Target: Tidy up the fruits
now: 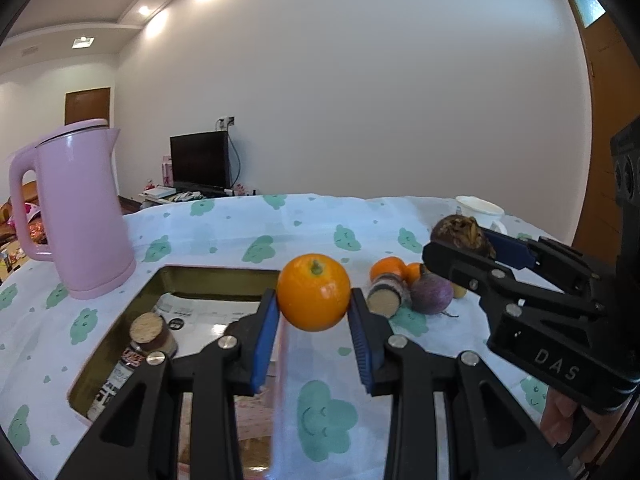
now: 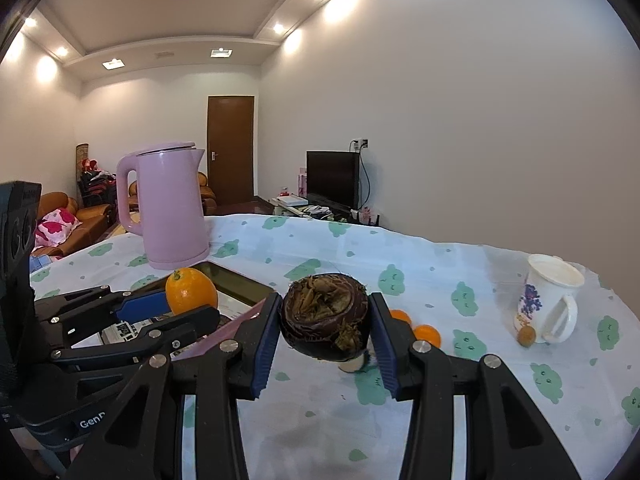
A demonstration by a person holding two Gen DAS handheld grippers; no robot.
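Note:
My left gripper (image 1: 314, 312) is shut on an orange (image 1: 313, 298), held above the cloud-print tablecloth; the same orange (image 2: 191, 291) shows at the left of the right wrist view. My right gripper (image 2: 324, 330) is shut on a dark brown, rough-topped fruit (image 2: 325, 322), which also appears at the right of the left wrist view (image 1: 464, 235). On the cloth lie two small oranges (image 1: 387, 269), a purple round fruit (image 1: 431, 294) and a small yellowish one (image 1: 459, 291). A tray (image 1: 120, 320) with a gold-brown rim sits at the left.
A pink kettle (image 1: 80, 208) stands behind the tray. A cork-topped jar (image 1: 152, 336) lies in the tray, another cork-topped item (image 1: 386, 298) beside the purple fruit. A white flowered mug (image 2: 548, 300) stands at the right with a small brown nut (image 2: 526, 336) beside it.

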